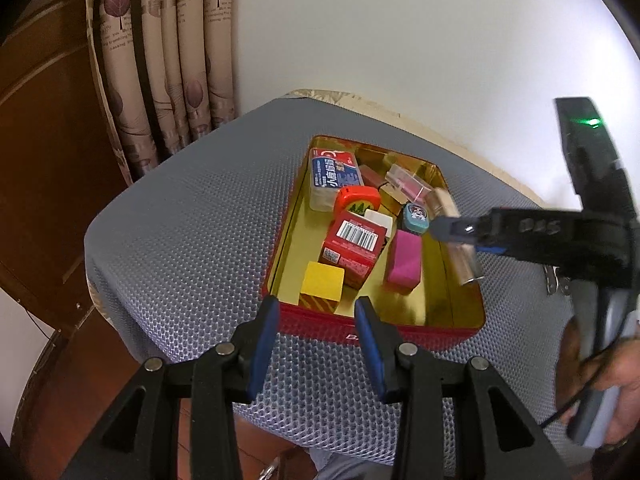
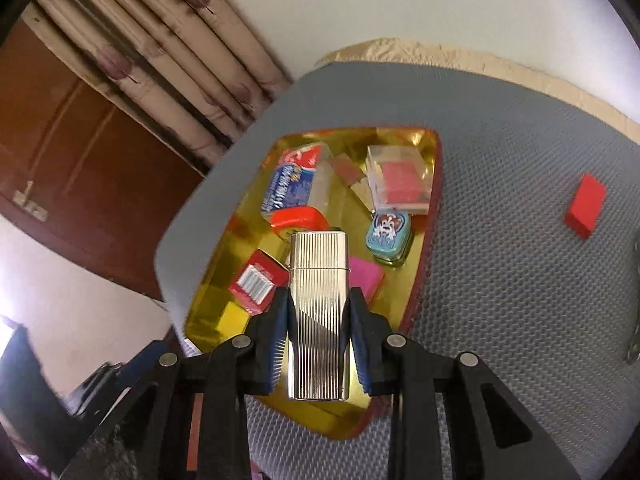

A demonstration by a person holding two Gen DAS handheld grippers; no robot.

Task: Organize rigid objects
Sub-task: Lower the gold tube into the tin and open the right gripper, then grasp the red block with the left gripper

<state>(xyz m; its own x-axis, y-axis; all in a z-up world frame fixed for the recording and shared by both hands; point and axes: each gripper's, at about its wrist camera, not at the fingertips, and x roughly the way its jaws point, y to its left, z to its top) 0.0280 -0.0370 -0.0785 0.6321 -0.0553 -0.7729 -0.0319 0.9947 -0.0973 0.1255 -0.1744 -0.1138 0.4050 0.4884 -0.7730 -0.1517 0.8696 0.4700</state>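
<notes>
1. Lighter point(image 2: 318, 312): ribbed silver case, clamped between the right gripper point(image 2: 319, 334) pads, held above the red tin point(image 2: 434, 184).
2. Left gripper point(image 1: 316, 334): fingers apart, holding nothing, near the tin's front wall.
3. Tin: holds yellow block point(image 1: 322, 280), barcode box point(image 1: 352, 246), pink block point(image 1: 404, 262).
4. Red block point(image 2: 585, 211): on the grey mat point(image 2: 520, 280), right of the tin.

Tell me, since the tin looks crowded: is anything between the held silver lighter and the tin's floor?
Yes. The silver lighter, clamped in the right tool, hangs over the tin above the pink block and red barcode box. Bare gold floor shows nearer the front rim.
</notes>
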